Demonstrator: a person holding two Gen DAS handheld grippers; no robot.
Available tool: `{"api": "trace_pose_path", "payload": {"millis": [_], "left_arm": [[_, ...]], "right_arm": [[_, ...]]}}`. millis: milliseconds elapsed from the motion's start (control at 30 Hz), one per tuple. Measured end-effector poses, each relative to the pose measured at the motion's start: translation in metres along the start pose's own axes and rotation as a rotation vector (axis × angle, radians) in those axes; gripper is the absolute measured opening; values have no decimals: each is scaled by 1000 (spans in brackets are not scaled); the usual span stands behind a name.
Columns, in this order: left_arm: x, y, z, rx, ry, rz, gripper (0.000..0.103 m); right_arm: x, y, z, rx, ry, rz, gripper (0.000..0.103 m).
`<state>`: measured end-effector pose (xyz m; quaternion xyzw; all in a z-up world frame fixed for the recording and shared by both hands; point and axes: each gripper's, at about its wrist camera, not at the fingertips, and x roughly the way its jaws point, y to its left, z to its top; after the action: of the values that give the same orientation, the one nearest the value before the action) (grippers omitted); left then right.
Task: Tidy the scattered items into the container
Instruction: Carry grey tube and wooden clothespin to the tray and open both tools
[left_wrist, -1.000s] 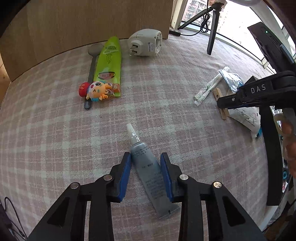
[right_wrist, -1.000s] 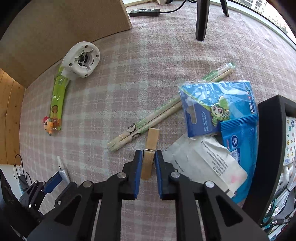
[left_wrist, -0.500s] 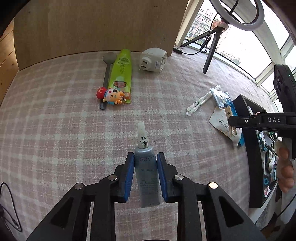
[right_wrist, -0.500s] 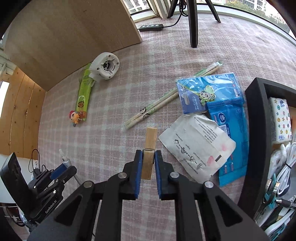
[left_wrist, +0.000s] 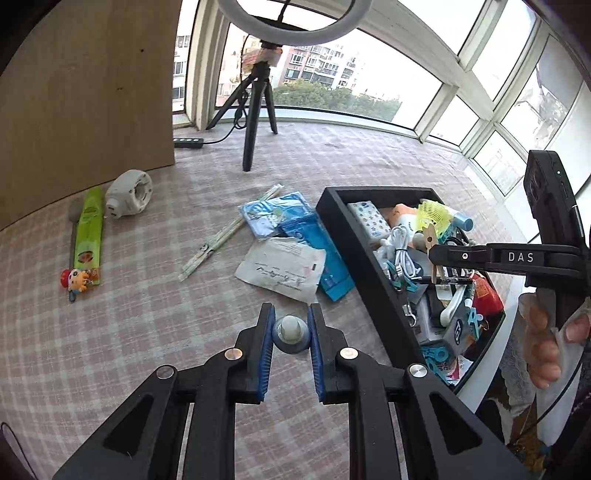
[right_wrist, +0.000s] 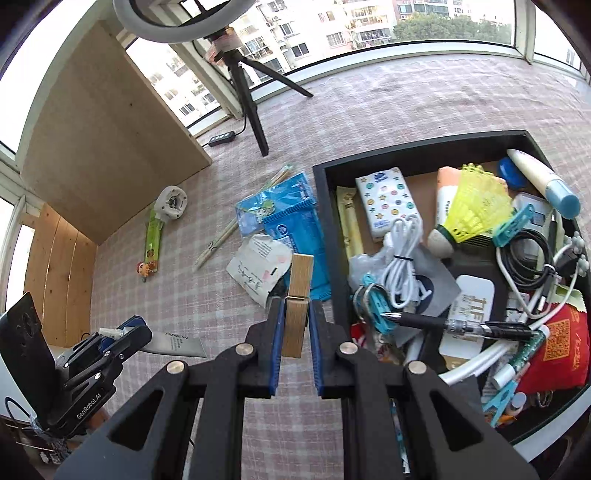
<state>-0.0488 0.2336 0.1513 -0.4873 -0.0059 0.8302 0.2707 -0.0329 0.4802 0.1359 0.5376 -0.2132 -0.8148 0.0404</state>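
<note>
My left gripper (left_wrist: 290, 314) carries a grey-blue tube (left_wrist: 290, 334) above the checked cloth, nozzle pointing at the camera; its jaws are closing and the pads press the tube. My right gripper (right_wrist: 295, 306) is shut on a wooden clothespin (right_wrist: 301, 273) and hovers at the left rim of the black container (right_wrist: 325, 206), which is crowded with cables, pens and packets. In the left wrist view the right gripper (left_wrist: 436, 258) sits over the container (left_wrist: 354, 251). A white packet (left_wrist: 282, 269), blue packets (left_wrist: 273, 218), chopsticks (left_wrist: 218, 240), a green sachet (left_wrist: 88, 236), a doll keychain (left_wrist: 75, 278) and a white adapter (left_wrist: 127, 194) lie on the cloth.
A ring-light tripod (left_wrist: 255, 122) stands at the back beside a power strip (left_wrist: 188, 142) and an upright wooden board (left_wrist: 85, 110). Windows run behind. A person's hand (left_wrist: 543, 339) grips the right tool at the table's right edge.
Both grippers rose and swung right toward the black container. The tube left the cloth in the left gripper. The clothespin left the cloth in the right gripper.
</note>
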Motion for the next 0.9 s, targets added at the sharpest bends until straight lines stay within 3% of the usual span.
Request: {"api": "trace_pose_path", "payload": {"millis": [267, 533, 600, 633, 667, 733, 900], "left_arm": [[26, -96, 27, 153, 17, -111, 17], [59, -173, 52, 264, 75, -202, 18], [67, -182, 61, 237, 62, -165, 43], [68, -182, 65, 217, 47, -165, 67], [68, -180, 68, 196, 31, -173, 69], [68, -176, 72, 177, 15, -164, 69], [69, -151, 73, 146, 12, -116, 68]], "right_arm": [[-66, -91, -23, 128, -87, -81, 13], [-90, -146, -31, 196, -99, -123, 14], [-90, -152, -28, 196, -98, -121, 15], [-90, -155, -27, 204, -92, -131, 24], [-91, -156, -26, 208, -97, -132, 34], [-94, -157, -24, 199, -118, -135, 44], [-92, -152, -16, 174, -133, -139, 46]]}}
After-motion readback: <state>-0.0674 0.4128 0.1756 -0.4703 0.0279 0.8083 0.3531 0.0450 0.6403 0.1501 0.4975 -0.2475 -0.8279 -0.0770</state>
